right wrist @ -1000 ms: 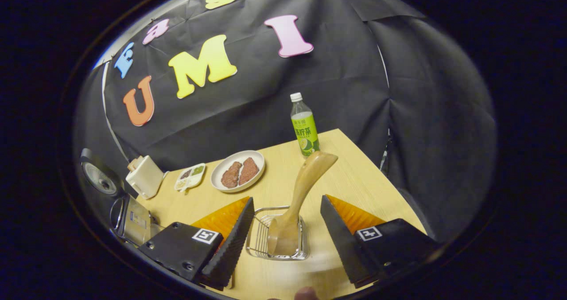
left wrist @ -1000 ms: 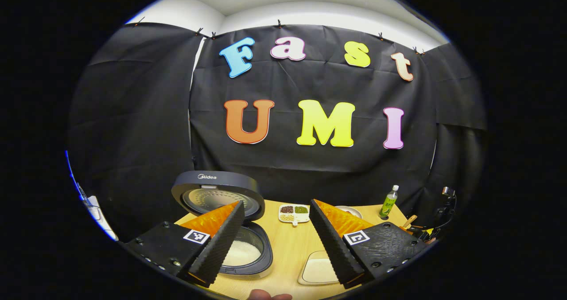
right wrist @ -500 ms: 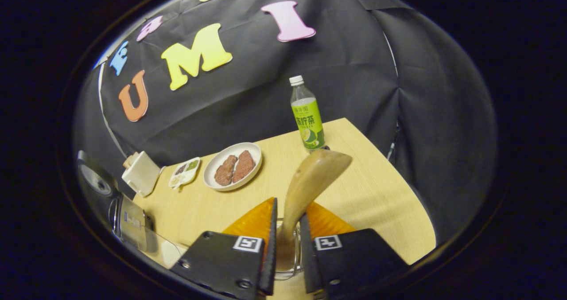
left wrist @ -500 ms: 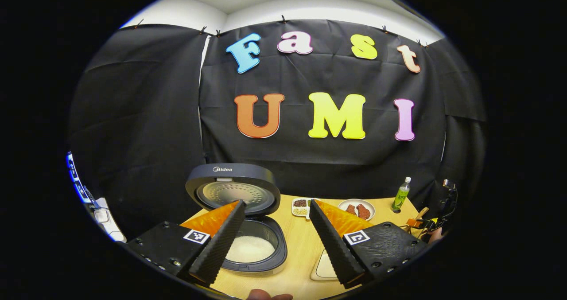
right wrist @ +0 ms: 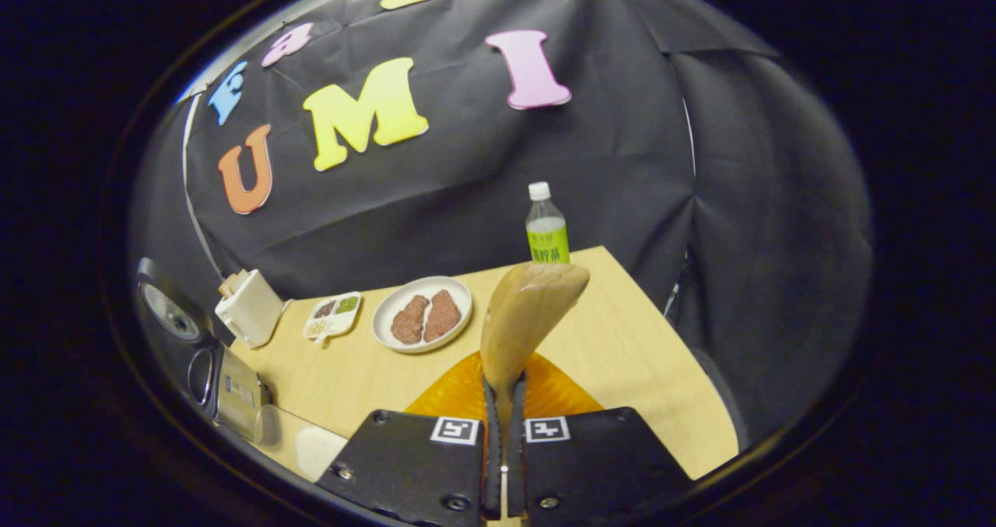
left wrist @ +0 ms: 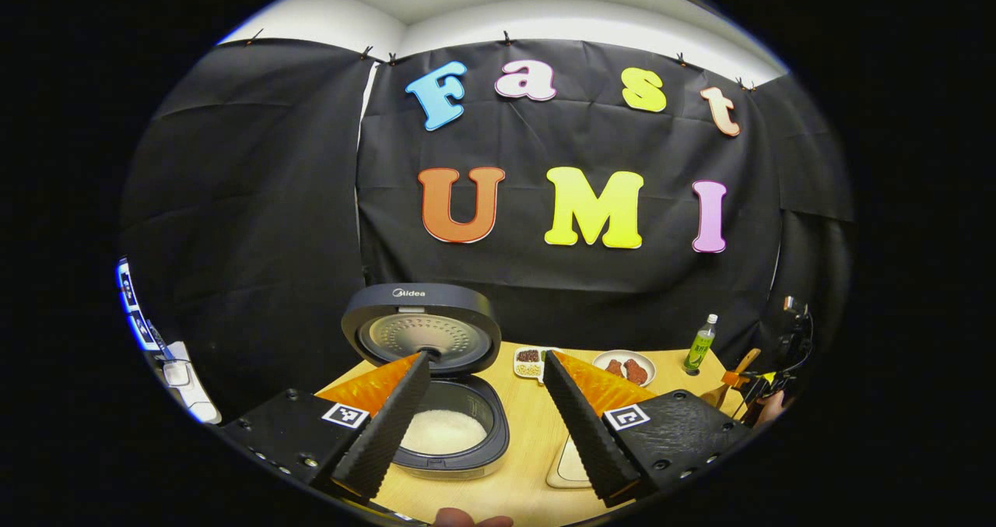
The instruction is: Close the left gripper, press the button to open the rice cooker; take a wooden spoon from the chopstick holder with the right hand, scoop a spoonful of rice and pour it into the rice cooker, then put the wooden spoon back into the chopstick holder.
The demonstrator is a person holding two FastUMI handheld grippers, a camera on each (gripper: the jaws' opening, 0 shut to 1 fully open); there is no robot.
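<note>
My right gripper (right wrist: 503, 433) is clenched on the spoon (right wrist: 523, 317), both fingers pinching its narrow neck while the broad end rises above them in front of the bottle (right wrist: 547, 227); it looks light, stiff and smooth, so I judge a grip low on the neck resists twisting. My left gripper (left wrist: 482, 426) hangs released over the cooker (left wrist: 447, 426), lid up, rice probably inside.

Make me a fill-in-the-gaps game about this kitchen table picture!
1. The right gripper is shut on the wooden ____.
2. The rice cooker has its lid ____.
3. The plate holds two pieces of ____.
4. The bottle stands ____ near the table's far edge.

Missing words: spoon; open; meat; upright
</note>
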